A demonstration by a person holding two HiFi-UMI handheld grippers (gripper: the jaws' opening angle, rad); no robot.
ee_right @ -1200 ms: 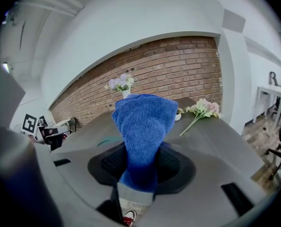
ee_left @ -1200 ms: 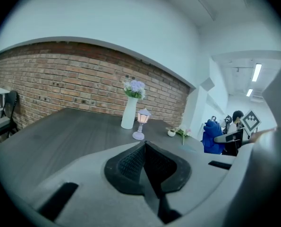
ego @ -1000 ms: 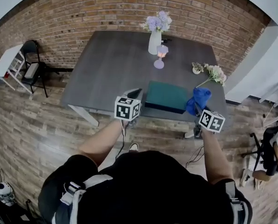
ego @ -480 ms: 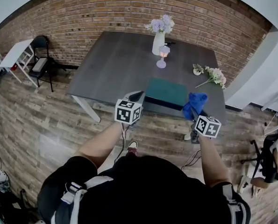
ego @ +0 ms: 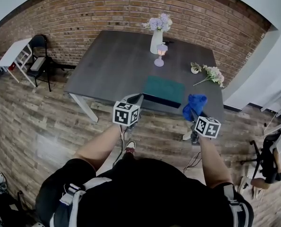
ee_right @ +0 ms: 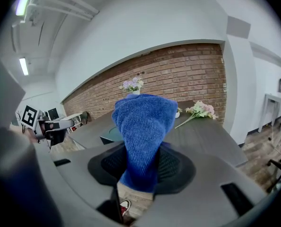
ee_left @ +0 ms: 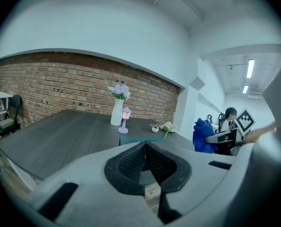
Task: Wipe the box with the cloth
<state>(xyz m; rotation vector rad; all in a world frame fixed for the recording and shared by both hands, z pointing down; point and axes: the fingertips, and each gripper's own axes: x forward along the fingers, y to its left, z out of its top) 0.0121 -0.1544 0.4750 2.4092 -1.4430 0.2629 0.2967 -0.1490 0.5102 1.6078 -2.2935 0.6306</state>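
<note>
A flat dark green box lies near the front edge of the dark table. My right gripper is shut on a blue cloth, held just off the table's front edge, right of the box; the cloth stands up between the jaws in the right gripper view. My left gripper is at the table's front edge, left of the box, shut with nothing in it. The box shows just beyond its jaws.
A white vase of purple flowers and a small pink lamp stand at the table's far side. Loose flowers lie at the right. A chair and white side table stand at left. A person sits far right.
Both grippers have drawn back slightly from the table toward me; the right one with the cloth now sits just off the front edge.
</note>
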